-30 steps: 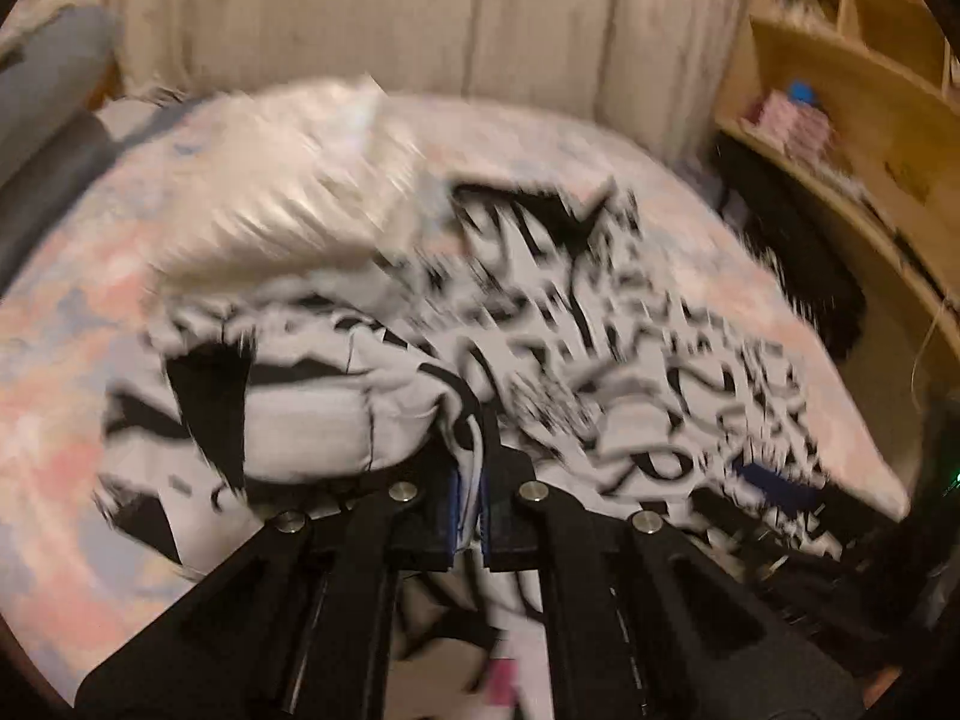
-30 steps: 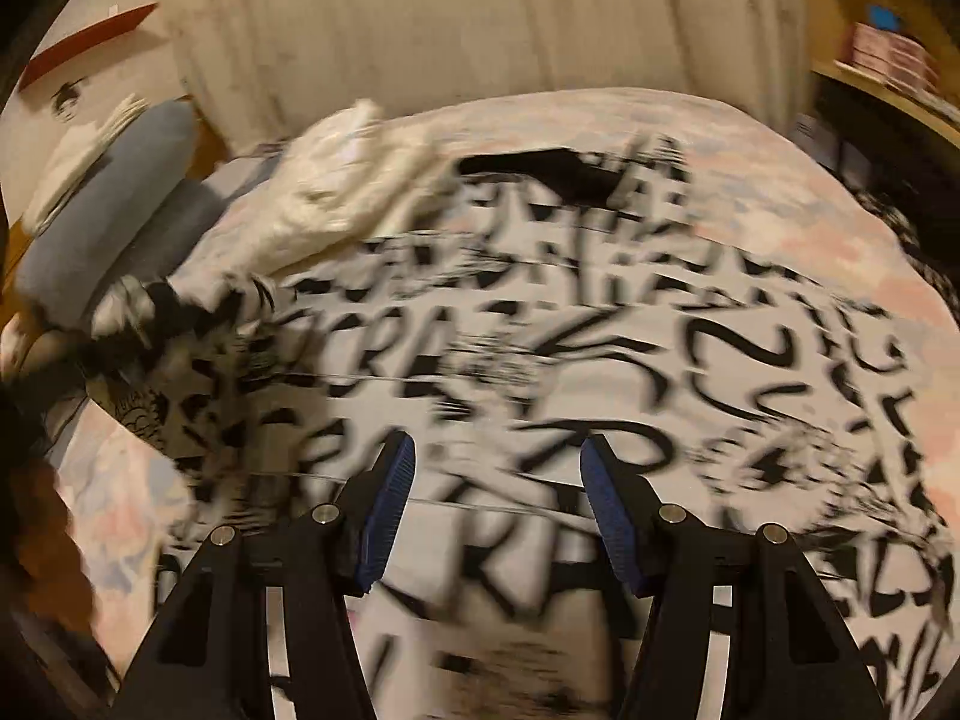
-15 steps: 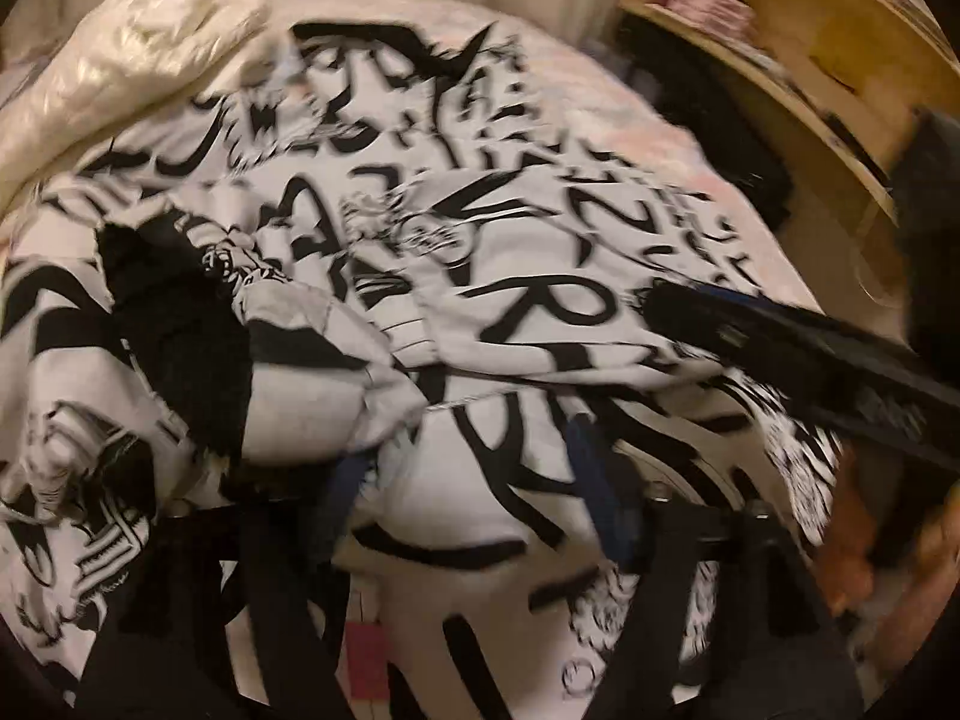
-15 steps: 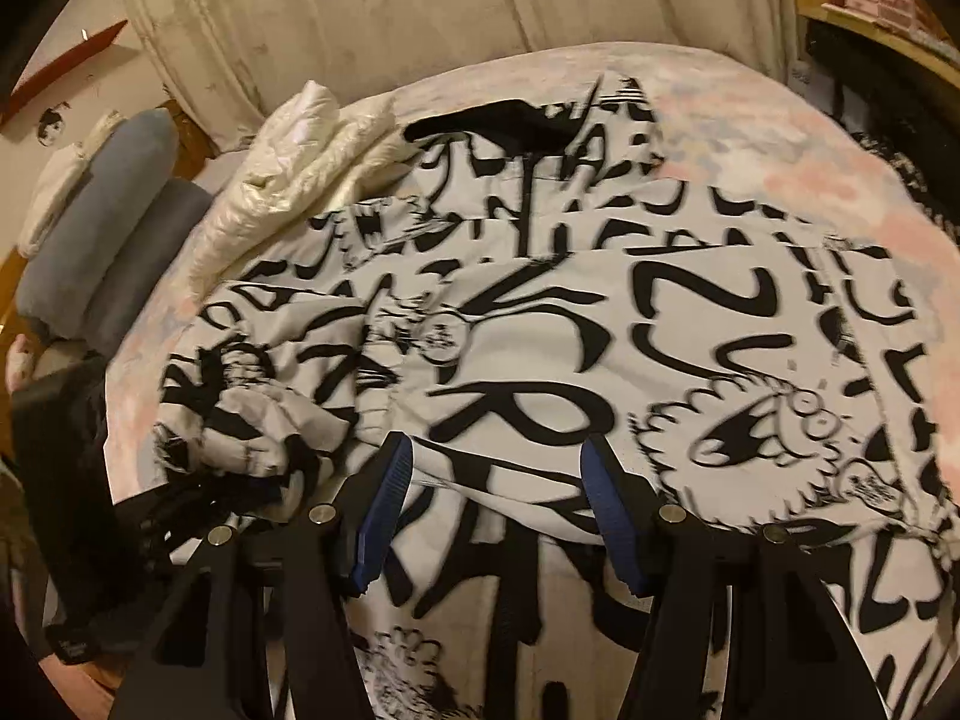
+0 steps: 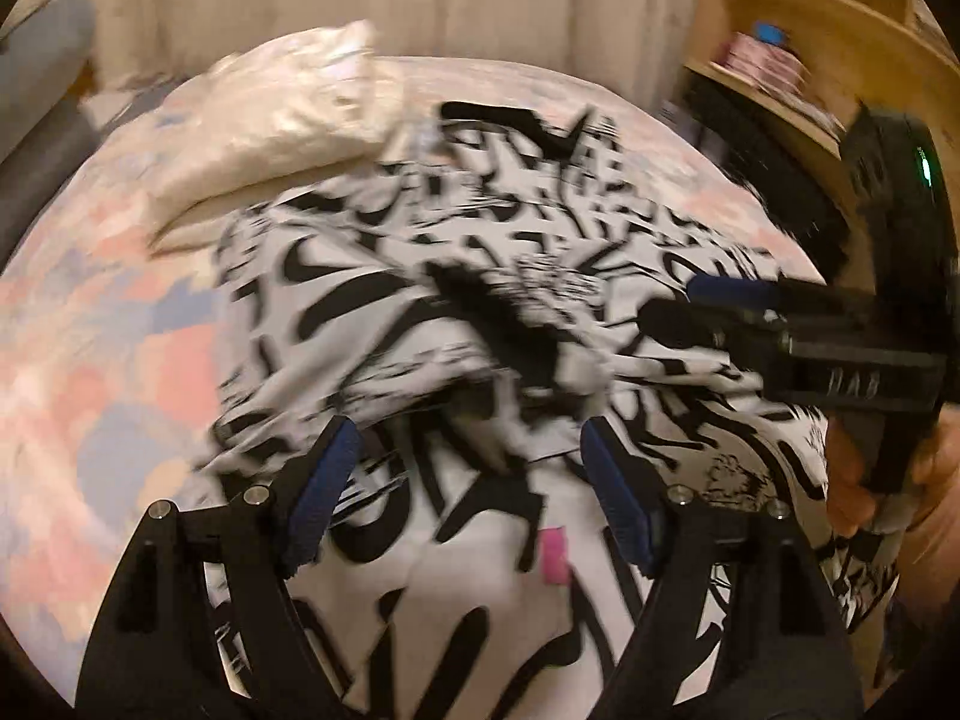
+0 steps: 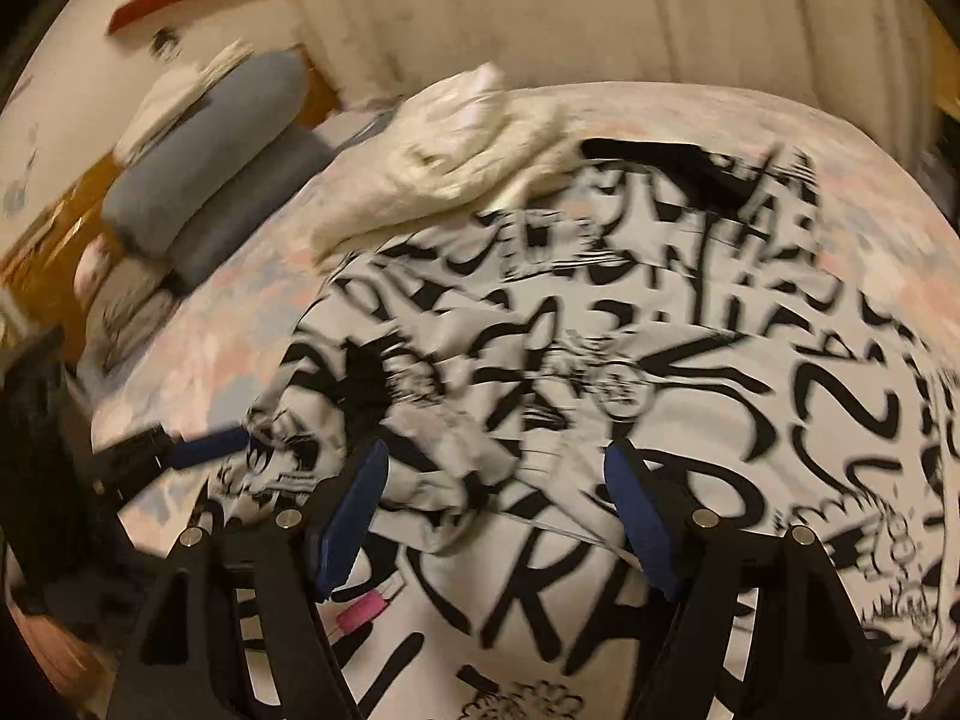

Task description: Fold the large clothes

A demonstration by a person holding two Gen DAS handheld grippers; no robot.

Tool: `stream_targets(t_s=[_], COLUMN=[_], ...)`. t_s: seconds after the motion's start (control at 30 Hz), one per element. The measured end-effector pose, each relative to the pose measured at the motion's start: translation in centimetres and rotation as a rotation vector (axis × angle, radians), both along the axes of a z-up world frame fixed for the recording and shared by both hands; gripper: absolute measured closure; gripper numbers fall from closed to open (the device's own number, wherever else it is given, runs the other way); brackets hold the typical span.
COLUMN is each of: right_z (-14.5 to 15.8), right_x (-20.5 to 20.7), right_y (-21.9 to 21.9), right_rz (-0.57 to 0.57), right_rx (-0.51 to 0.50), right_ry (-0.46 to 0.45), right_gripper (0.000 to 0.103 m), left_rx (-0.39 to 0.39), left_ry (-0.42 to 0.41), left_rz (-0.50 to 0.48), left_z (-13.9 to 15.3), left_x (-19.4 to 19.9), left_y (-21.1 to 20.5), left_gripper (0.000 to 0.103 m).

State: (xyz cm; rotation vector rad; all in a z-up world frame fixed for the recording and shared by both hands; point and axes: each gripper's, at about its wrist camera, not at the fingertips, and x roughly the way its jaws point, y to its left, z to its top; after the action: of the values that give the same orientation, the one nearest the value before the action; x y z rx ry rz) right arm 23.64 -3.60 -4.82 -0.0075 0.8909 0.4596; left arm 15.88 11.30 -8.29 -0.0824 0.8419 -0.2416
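A large white garment with black graffiti print [image 5: 456, 630] [image 6: 690, 372] lies spread on the bed, one sleeve folded in over its body. A pink tag [image 5: 553, 555] [image 6: 360, 605] shows near its front edge. My left gripper [image 5: 471, 480] hovers over the folded sleeve, jaws opening wide, and its pads press on nothing. My right gripper [image 6: 498, 510] is just above the crumpled sleeve end, jaws also opening, with loose cloth below them. Each gripper shows in the other's view: the right [image 5: 690, 303] held by a hand, the left [image 6: 198, 450] at the garment's left edge.
A white puffy bundle [image 5: 282, 120] [image 6: 456, 144] lies at the far side of the pastel bed sheet [image 5: 90, 312]. Grey cushions [image 6: 222, 138] are stacked to the left. A wooden shelf [image 5: 840, 60] stands close on the right, and a curtain hangs behind the bed.
The left gripper was shut on the garment's sleeve and has let it go. The sleeve now lies across the body. The right jaws stand wider than before. Both views have shifted sideways.
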Motion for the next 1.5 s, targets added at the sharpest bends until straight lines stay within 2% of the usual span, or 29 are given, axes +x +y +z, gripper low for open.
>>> stream_targets(t_s=[0.07, 0.23, 0.37, 0.4, 0.43, 0.47, 0.5, 0.63, 0.7, 0.77, 0.87, 0.9, 0.93, 1.0, 1.13, 1.2, 1.27, 1.33, 1.4, 1.5], right_z=[-0.6, -3.0, -4.7, -5.1, -5.4, -5.5, -5.3, -1.7, 1.0, 3.6, 5.5, 5.5, 5.2, 3.0, -4.1, -6.8, -8.0, -8.0, -7.7, -7.5], right_x=[0.1, 0.9, 1.2, 1.3, 1.4, 1.6, 1.8, 2.3, 2.4, 2.3, 1.9, 1.7, 1.6, 2.1, 3.1, 3.1, 2.7, 2.3, 2.3, 3.8], right_y=[1.7, 5.6, 7.4, 7.7, 7.9, 8.1, 8.1, 7.1, 5.6, 3.1, -1.5, -3.2, -4.4, -7.3, -11.7, -13.3, -14.9, -15.6, -16.0, -15.1], right_rz=[0.048, 0.163, 0.191, 0.191, 0.193, 0.199, 0.198, 0.152, 0.103, 0.035, -0.07, -0.11, -0.143, -0.212, -0.313, -0.344, -0.359, -0.379, -0.385, -0.371], right_rx=[-0.037, -0.112, -0.221, -0.245, -0.261, -0.266, -0.267, -0.214, -0.154, -0.082, 0.01, 0.023, 0.02, 0.023, 0.025, 0.075, 0.205, 0.265, 0.28, 0.281], right_ry=[0.007, 0.067, 0.034, 0.022, 0.006, 0.008, 0.012, -0.092, -0.145, -0.19, -0.22, -0.218, -0.213, -0.138, 0.068, 0.164, 0.225, 0.215, 0.185, 0.194], right_gripper=[0.027, 0.027, 0.027, 0.031, 0.054, 0.062, 0.064, 0.07, 0.07, 0.07, 0.071, 0.074, 0.084, 0.084, 0.084, 0.083, 0.07, 0.036, 0.03, 0.03], left_rx=[-0.019, -0.008, -0.011, -0.002, 0.018, 0.045, 0.071, 0.16, 0.192, 0.21, 0.234, 0.238, 0.236, 0.218, 0.182, 0.17, 0.161, 0.161, 0.172, 0.188], left_ry=[0.011, 0.03, 0.063, 0.068, 0.073, 0.078, 0.081, 0.119, 0.159, 0.179, 0.178, 0.177, 0.182, 0.198, 0.231, 0.229, 0.229, 0.231, 0.231, 0.23], left_rz=[0.043, 0.126, 0.167, 0.179, 0.198, 0.219, 0.239, 0.319, 0.352, 0.364, 0.381, 0.386, 0.39, 0.396, 0.406, 0.404, 0.394, 0.382, 0.375, 0.366], left_z=[-0.3, -1.3, -2.4, -2.7, -3.0, -3.3, -3.5, -4.9, -5.9, -6.5, -6.8, -6.9, -7.1, -7.4, -7.9, -7.8, -7.6, -7.5, -7.4, -7.5], left_x=[-0.1, 0.1, 0.6, 0.7, 0.9, 1.2, 1.5, 2.8, 3.7, 4.1, 4.1, 4.0, 4.1, 4.2, 4.3, 4.2, 4.1, 4.0, 4.0, 4.1], left_y=[1.6, 3.9, 4.6, 4.8, 4.9, 4.9, 4.7, 5.1, 5.4, 5.5, 5.6, 5.6, 5.8, 6.3, 6.9, 7.2, 7.4, 7.6, 7.9, 8.2], left_gripper=[0.029, 0.028, 0.028, 0.028, 0.028, 0.028, 0.028, 0.028, 0.028, 0.028, 0.028, 0.028, 0.028, 0.028, 0.029, 0.029, 0.029, 0.029, 0.029, 0.029])
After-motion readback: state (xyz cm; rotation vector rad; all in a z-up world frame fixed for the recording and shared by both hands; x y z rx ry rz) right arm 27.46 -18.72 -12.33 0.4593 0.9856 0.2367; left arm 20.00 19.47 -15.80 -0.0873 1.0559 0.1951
